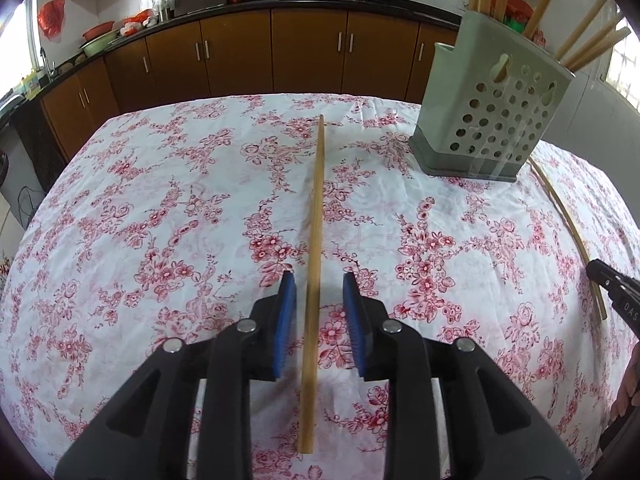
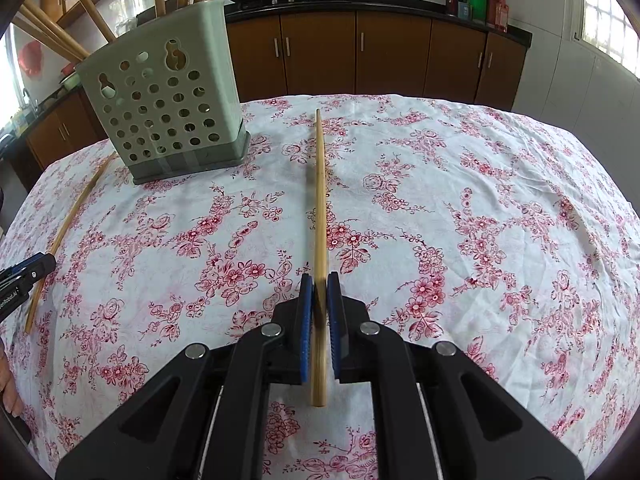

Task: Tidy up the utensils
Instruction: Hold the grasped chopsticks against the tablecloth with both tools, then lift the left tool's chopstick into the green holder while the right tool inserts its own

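A bamboo chopstick lies on the floral tablecloth between the blue pads of my left gripper, which is open around it without touching. My right gripper is shut on a second chopstick that points away from me. A pale green perforated utensil holder stands at the far right of the left wrist view and holds several chopsticks; it also shows at the far left in the right wrist view. Each gripper shows at the edge of the other's view: the right one, the left one.
The table has a white cloth with red flowers. Brown kitchen cabinets with a black counter run behind the table, with woks and bowls on top. The table edge curves away on all sides.
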`<state>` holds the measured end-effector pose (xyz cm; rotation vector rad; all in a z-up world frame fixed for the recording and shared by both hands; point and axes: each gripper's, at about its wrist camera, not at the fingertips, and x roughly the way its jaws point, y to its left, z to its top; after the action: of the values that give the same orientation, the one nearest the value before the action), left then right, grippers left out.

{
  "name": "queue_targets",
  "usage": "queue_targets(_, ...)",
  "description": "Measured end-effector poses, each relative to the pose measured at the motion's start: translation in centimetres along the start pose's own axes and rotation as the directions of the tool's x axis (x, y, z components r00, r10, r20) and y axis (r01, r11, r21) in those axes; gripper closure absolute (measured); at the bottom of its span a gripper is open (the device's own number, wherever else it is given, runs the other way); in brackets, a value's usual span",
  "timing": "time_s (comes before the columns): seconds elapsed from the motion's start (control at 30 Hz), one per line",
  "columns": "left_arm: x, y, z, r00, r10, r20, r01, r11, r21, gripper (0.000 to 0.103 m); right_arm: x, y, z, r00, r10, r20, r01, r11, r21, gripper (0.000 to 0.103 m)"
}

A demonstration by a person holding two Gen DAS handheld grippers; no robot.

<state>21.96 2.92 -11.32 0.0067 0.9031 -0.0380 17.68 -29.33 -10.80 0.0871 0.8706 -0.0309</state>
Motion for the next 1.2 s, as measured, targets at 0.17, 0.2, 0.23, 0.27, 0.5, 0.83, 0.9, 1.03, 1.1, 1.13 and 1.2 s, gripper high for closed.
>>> queue_targets(0.17,0.1,0.1,0.0,1.0,-0.003,0.0,0.003,1.0,-0.003,0.075,0.0,0.0,0.0,1.0,0.001,0.0,-0.001,1.0,0.001,0.094)
queue_targets(0.2,0.1,0.2,0.0,1.0,-0.004,0.0,0.004,1.0,-0.003,0.075,0.0,0.0,0.0,1.0,0.0,0.0,0.0,1.0,0.001,0.094)
queue_targets(0.23,0.1,0.2,0.0,1.0,-0.004,0.0,0.004,1.0,-0.003,0.075,0.0,0.1,0.0,1.0,0.0,0.0,0.0,1.0,0.001,0.094)
queue_targets(0.27,0.0,0.2,0.0,1.0,-0.004,0.0,0.004,1.0,-0.003,0.075,0.0,0.1,0.0,1.0,0.0,0.0,0.0,1.0,0.001,0.094)
queue_targets(0.5,0.0,0.1,0.0,1.0,-0.004,0.0,0.004,1.0,-0.003,0.075,0.0,0.1,0.0,1.0,0.0,0.0,0.0,1.0,0.003,0.094)
queue_targets(0.83,0.0,0.1,0.0,1.0,-0.004,0.0,0.004,1.0,-0.003,0.075,0.0,0.1,0.0,1.0,0.001,0.0,-0.001,1.0,0.004,0.093)
queue_targets(0.9,0.0,0.1,0.0,1.0,-0.004,0.0,0.004,1.0,-0.004,0.075,-0.1,0.1,0.0,1.0,0.001,0.0,-0.001,1.0,0.005,0.093)
queue_targets(1.03,-0.3,0.4,-0.4,1.0,0.001,0.004,-0.001,1.0,-0.019,0.075,-0.2,0.1,-0.1,1.0,0.0,0.0,0.0,1.0,0.002,0.093)
queue_targets(1.1,-0.6,0.6,-0.9,1.0,0.003,0.002,-0.003,1.0,-0.019,0.075,-0.2,0.0,-0.2,1.0,0.01,0.0,-0.01,1.0,0.008,0.093)
queue_targets(1.13,-0.8,0.6,-1.1,1.0,0.007,0.002,-0.007,1.0,-0.016,0.079,-0.2,-0.1,-0.2,1.0,0.018,-0.001,-0.018,1.0,0.014,0.093)
queue_targets(1.2,-0.9,0.6,-1.2,1.0,0.022,0.001,-0.022,1.0,0.005,0.085,-0.2,-0.3,-0.2,1.0,0.031,0.0,-0.031,0.999,0.027,0.095)
